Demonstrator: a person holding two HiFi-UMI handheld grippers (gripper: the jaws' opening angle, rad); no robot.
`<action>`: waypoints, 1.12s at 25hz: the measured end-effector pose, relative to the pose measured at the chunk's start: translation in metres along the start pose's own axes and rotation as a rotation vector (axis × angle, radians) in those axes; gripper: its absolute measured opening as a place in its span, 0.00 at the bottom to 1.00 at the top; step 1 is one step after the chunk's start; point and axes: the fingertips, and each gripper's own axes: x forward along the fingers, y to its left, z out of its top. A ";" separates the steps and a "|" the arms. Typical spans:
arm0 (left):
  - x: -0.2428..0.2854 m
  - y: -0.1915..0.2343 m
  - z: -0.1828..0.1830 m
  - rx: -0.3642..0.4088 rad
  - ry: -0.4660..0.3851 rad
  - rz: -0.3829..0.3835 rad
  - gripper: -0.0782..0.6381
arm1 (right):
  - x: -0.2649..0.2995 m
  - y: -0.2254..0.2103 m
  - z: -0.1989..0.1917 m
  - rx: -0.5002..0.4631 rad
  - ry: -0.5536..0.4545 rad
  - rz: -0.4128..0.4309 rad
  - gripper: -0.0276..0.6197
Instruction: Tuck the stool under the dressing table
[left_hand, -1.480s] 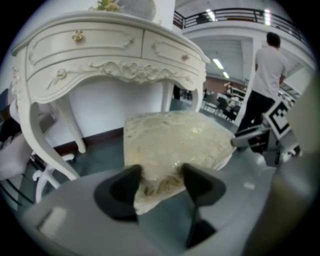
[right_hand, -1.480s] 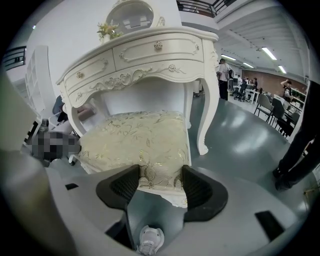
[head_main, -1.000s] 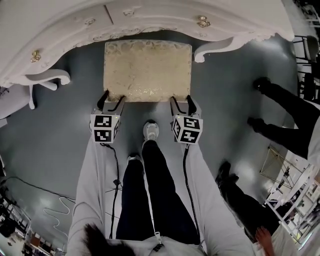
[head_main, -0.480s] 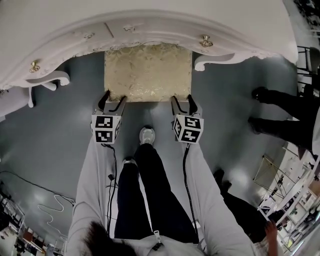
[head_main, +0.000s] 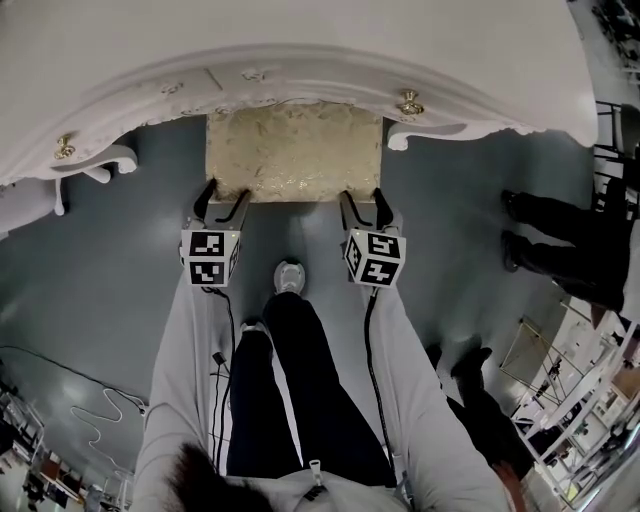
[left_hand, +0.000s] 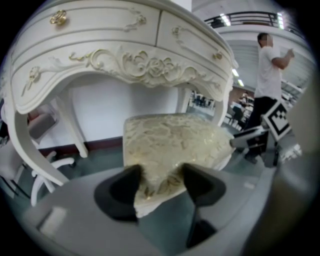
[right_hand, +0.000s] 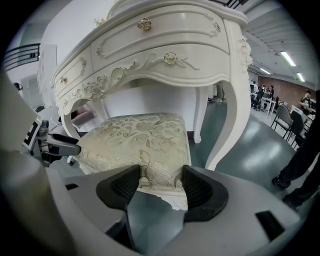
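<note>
Left claw (left_hand: 160, 186): jaws pinch the near left corner of the stool (left_hand: 170, 140), a pad against the cushion fabric on each side; its marker cube faces up in the head view
Right claw (right_hand: 161, 184): jaws clamp the near right corner of the same cushion; the seat's white trim hangs just below them
Stool: cream seat with a gold floral pattern; stands on the floor between the desk's front legs; far part lies beneath the desk's front edge, near part sticks out toward the person
Desk (head_main: 300, 45): white, with carved scrollwork along the curved apron; gold knobs (head_main: 408, 103) on the drawers
Floor (head_main: 110, 250): grey-green and glossy
Person's own legs: dark trousers; a pale shoe (head_main: 289, 277) near the stool, between the two claws
Others: dark-trousered legs (head_main: 560, 240) well apart at the right; a person in a white shirt (left_hand: 269, 70) beyond the stool in the left gripper view
</note>
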 end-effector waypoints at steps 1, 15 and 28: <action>0.003 0.002 0.003 0.002 -0.002 0.003 0.51 | 0.003 0.000 0.003 0.002 -0.004 0.000 0.46; 0.037 0.025 0.054 0.010 -0.029 0.047 0.51 | 0.038 -0.014 0.053 0.003 -0.037 0.013 0.46; 0.062 0.043 0.083 -0.002 -0.044 0.040 0.51 | 0.067 -0.020 0.086 -0.015 -0.050 0.021 0.46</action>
